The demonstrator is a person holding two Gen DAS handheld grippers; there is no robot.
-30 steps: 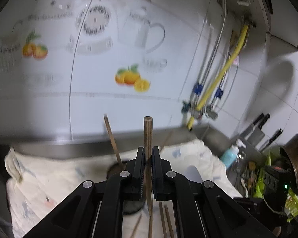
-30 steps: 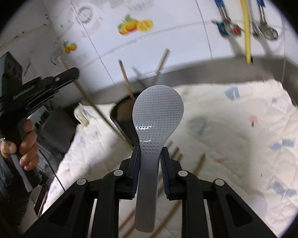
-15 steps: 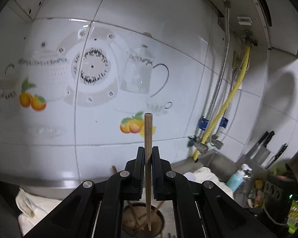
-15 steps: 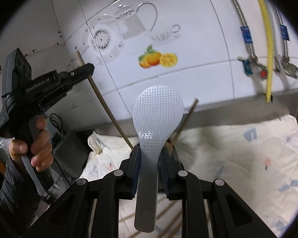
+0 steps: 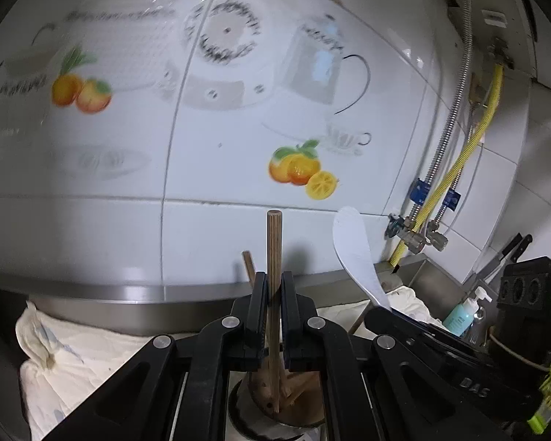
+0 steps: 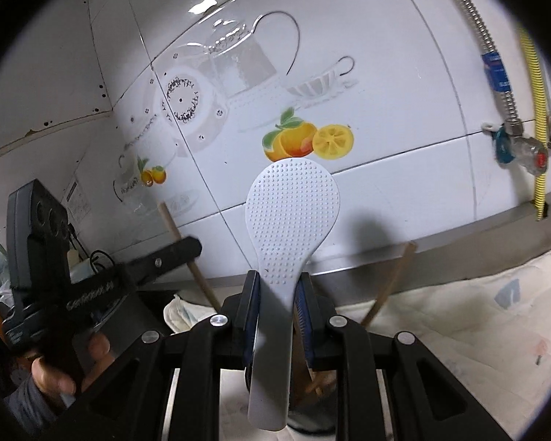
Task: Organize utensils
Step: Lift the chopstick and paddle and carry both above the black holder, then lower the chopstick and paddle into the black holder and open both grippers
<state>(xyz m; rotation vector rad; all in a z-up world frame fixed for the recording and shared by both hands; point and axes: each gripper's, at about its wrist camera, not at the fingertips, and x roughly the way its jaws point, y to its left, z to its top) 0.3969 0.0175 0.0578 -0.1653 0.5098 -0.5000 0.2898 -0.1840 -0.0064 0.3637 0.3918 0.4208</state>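
Note:
My left gripper (image 5: 274, 294) is shut on a wooden chopstick (image 5: 274, 257), held upright with its lower end inside the dark utensil holder (image 5: 275, 420), where other wooden sticks (image 5: 248, 262) stand. My right gripper (image 6: 277, 296) is shut on a white dotted rice paddle (image 6: 292, 213), held upright just above the same holder (image 6: 312, 424). The paddle (image 5: 354, 253) and right gripper (image 5: 415, 334) show to the right in the left wrist view. The left gripper (image 6: 182, 253) with its chopstick (image 6: 172, 228) shows at the left in the right wrist view.
The holder stands on a white patterned cloth (image 6: 477, 330) against a tiled wall (image 5: 220, 169) with fruit decals. Pipes and a yellow hose (image 5: 459, 161) run at the right. Knives (image 5: 510, 250) and a blue bottle (image 5: 463, 312) are at the far right.
Both grippers have come down and closer together over the holder. The chopstick's lower end has gone deeper into the holder, and the paddle now hangs right above it.

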